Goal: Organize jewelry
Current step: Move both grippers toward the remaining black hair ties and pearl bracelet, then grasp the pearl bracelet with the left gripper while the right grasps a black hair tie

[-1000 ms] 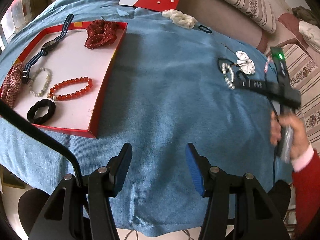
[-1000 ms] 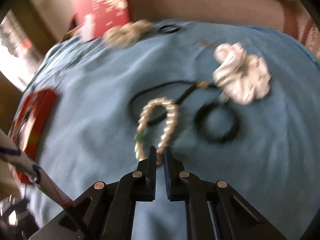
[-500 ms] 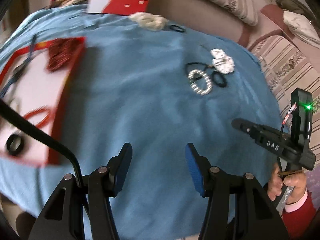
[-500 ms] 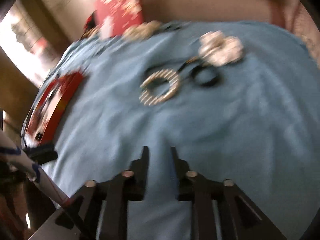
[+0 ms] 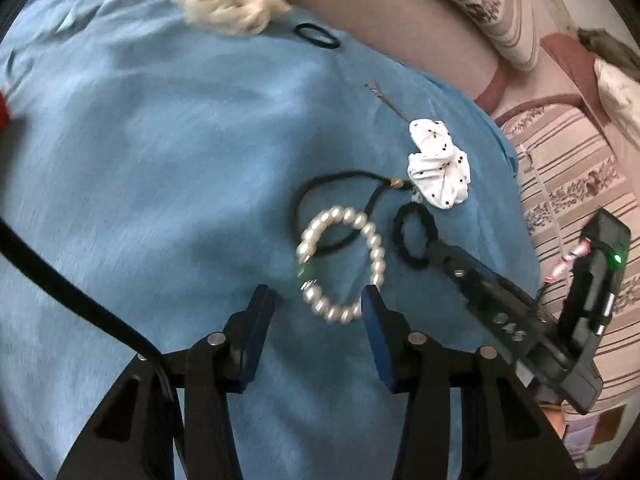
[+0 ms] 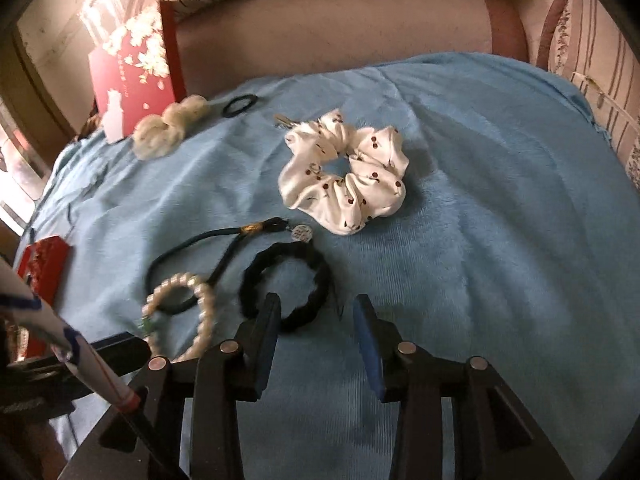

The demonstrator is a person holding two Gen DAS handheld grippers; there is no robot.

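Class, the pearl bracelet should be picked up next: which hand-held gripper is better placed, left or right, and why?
Left. The left hand-held gripper is open with the pearl bracelet partly between its fingers; the right hand-held gripper is open over the black scrunchie.

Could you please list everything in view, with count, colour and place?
pearl bracelet: one, white, between the left tongs' tips
fuzzy hair tie: one, black, at the right tongs' tips
corded hair tie: one, dark with gold clasp, under the bracelet
cherry scrunchie: one, white with red dots, mid cloth
fluffy scrunchie: one, cream, far edge
thin hair tie: one, black, beside it
gift box: one, red, behind
cloth: one, blue, underneath
left tongs: open
right tongs: open
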